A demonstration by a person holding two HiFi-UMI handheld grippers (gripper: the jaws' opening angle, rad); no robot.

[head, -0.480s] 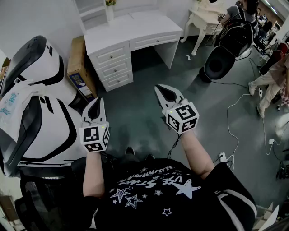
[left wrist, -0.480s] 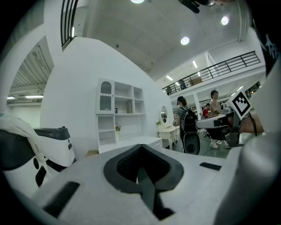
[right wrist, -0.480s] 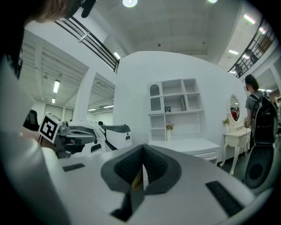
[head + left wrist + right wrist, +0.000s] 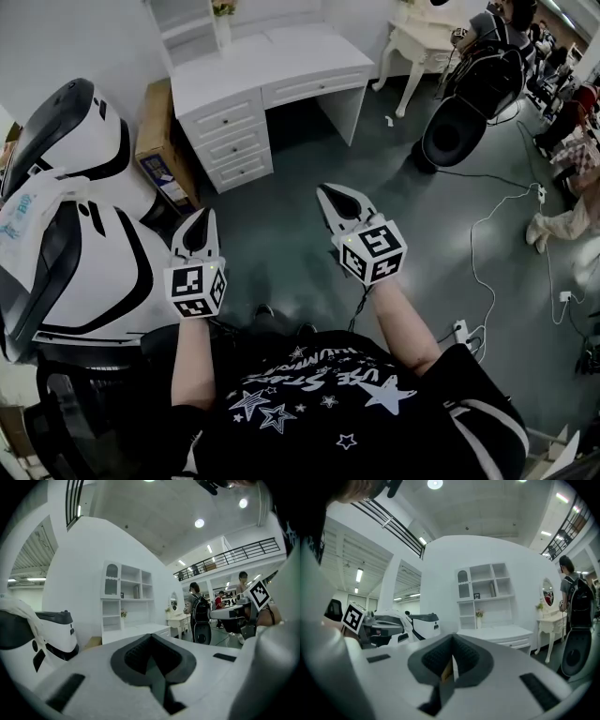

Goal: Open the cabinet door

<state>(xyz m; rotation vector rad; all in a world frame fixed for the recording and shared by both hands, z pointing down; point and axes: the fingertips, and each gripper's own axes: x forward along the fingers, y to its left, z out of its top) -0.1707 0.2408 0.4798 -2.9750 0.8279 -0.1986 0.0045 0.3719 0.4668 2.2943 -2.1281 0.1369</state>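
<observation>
Cardboard box (image 4: pixel 161 141) beside white-and-black pod (image 4: pixel 84 131) — curvy-legged white table (image 4: pixel 422 39) on dark floor (image 4: pixel 281 234)

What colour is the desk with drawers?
The desk is white; the head view shows it best.

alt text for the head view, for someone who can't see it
A person holds the left claw and right claw, both shut and empty, above a dark floor, facing a white desk with drawers. A white-and-black machine stands at left.
</observation>
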